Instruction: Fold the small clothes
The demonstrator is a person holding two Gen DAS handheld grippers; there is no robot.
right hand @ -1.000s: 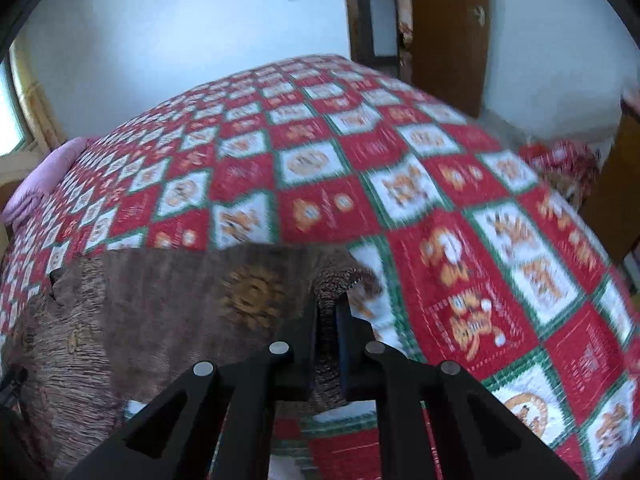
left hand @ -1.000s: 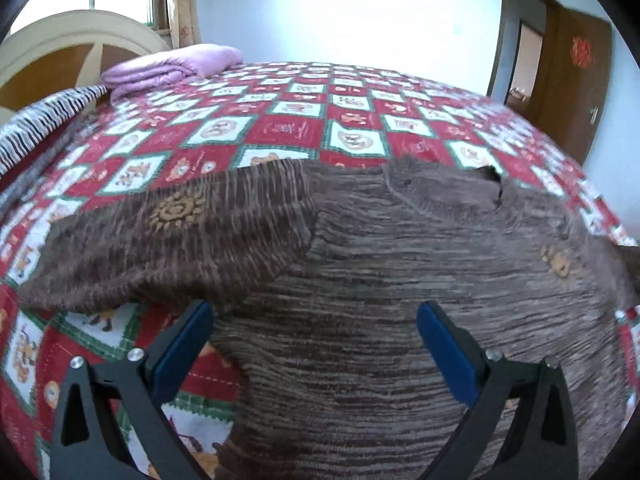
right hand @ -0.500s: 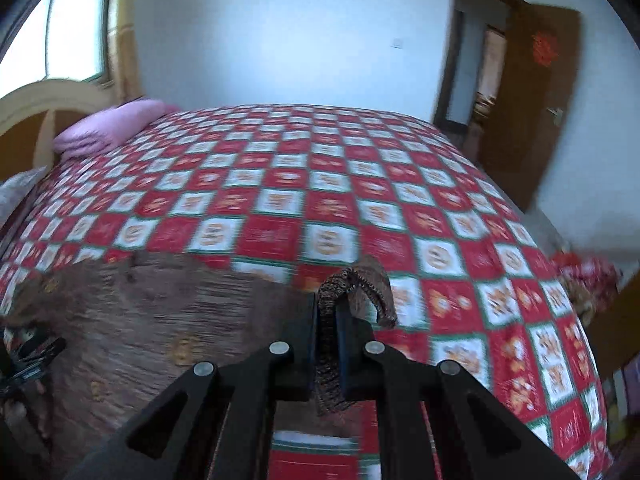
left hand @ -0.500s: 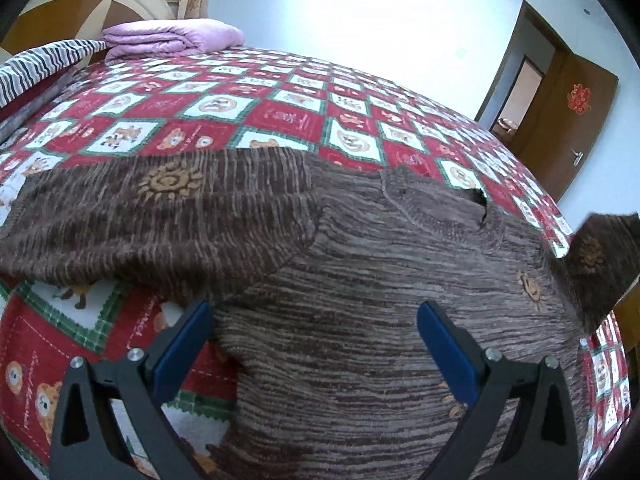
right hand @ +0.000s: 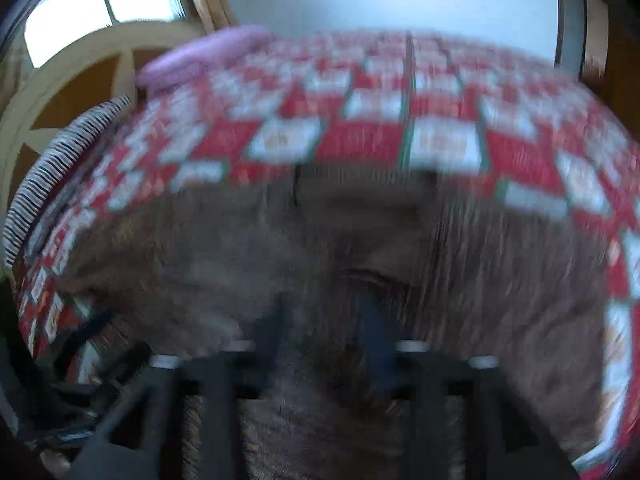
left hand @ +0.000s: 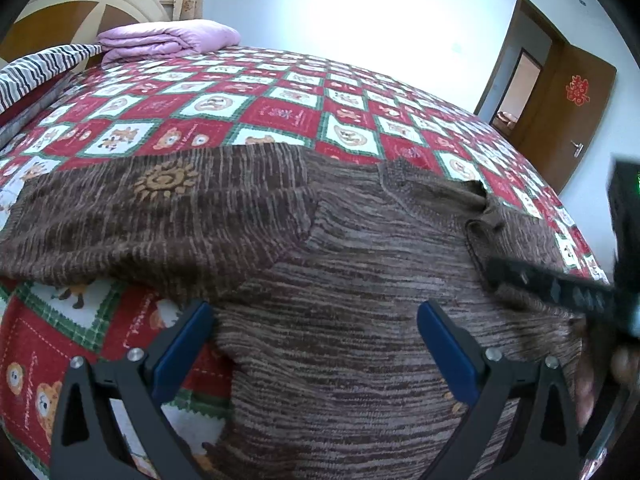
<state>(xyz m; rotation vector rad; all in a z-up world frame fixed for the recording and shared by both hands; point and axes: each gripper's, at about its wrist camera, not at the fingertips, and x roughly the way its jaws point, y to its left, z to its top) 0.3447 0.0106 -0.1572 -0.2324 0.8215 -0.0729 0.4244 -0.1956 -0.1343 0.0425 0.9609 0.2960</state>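
A small brown striped knit sweater [left hand: 352, 280] lies flat on the bed, its left sleeve [left hand: 160, 208] spread out to the left with a sun motif. My left gripper [left hand: 314, 324] is open and empty, hovering over the sweater's body. My right gripper [left hand: 496, 270] reaches in from the right and rests on the folded-in right sleeve near the collar. In the blurred right wrist view, the right gripper [right hand: 324, 320] has its fingers apart over the sweater [right hand: 320, 248].
The bed is covered by a red, white and green checked quilt [left hand: 280, 104]. A folded purple blanket [left hand: 168, 38] and a striped cloth [left hand: 36, 72] lie by the headboard at the far left. A brown door [left hand: 560, 96] stands at the right.
My right gripper carried the right sleeve leftward over the sweater's body, laid it there and opened. My left gripper stayed open over the body.
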